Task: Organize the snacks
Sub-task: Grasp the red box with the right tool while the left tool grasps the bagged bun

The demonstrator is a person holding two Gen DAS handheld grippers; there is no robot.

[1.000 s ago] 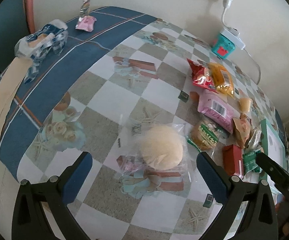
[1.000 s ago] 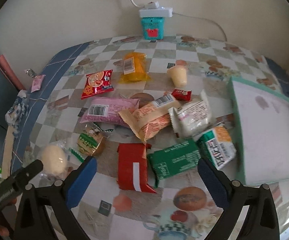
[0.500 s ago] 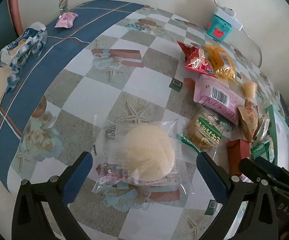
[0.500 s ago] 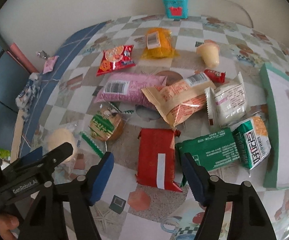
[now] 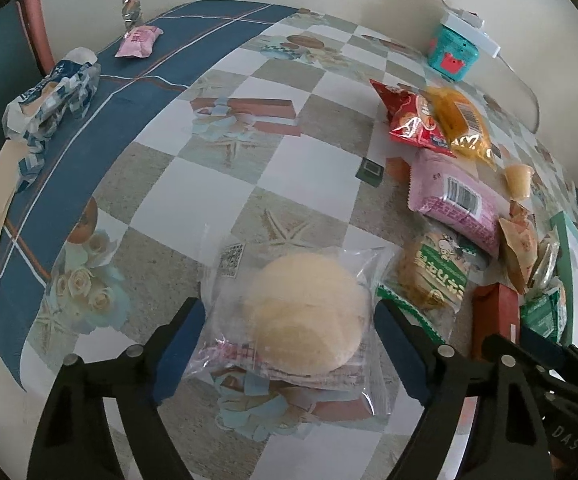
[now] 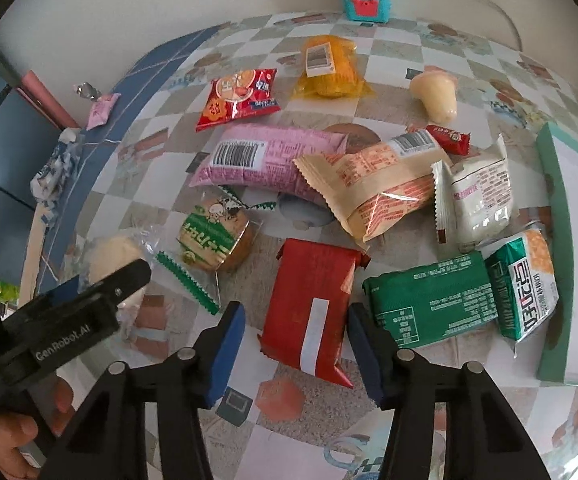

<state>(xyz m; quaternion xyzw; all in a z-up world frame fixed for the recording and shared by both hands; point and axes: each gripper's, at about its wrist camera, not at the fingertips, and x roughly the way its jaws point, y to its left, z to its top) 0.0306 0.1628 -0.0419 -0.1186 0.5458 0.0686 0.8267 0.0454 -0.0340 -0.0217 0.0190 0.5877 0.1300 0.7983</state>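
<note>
Tongs are closing in: left tongs [image 5: 287, 344] straddling the bagged bun [image 5: 307, 312], right tongs [image 6: 297, 350] straddling the red packet [image 6: 309, 304] beside it, neither gripping yet; next I'm squeezing, then lifting.

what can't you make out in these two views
- Left wrist view: the red pack and green packs are partly hidden by the right gripper's arm.
- Right wrist view: the bun is half covered by the left gripper's finger.
- Both views: the tray is cut off by the edge.
- Pack print is too small to read.
</note>
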